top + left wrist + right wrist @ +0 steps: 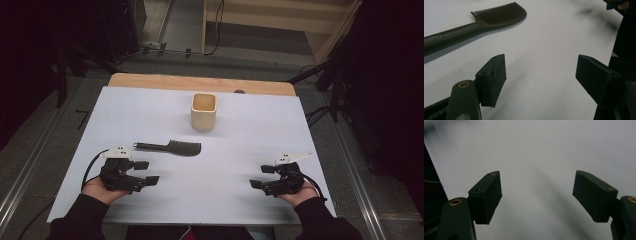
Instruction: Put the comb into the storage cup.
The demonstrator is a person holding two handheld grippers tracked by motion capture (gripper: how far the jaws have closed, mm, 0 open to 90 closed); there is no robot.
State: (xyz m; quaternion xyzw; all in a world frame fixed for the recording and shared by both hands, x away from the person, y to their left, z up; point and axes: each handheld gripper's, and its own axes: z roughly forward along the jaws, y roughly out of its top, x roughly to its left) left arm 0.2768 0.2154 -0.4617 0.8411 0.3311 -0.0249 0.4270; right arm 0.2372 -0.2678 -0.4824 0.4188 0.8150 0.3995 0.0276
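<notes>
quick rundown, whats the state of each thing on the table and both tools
comb: lying flat on the table, handle toward the left, nothing touching it
cup: upright, open top, looks empty
left tool: open, holding nothing, near the comb
right tool: open, holding nothing

1. A white sheet-covered bench (240, 200) with a wooden far edge.
2. A square, open-topped beige wooden cup (203, 112) stands upright toward the far middle.
3. A black plastic comb (169, 147) (474, 25) lies flat, nearer than the cup and apart from it, its handle pointing left.
</notes>
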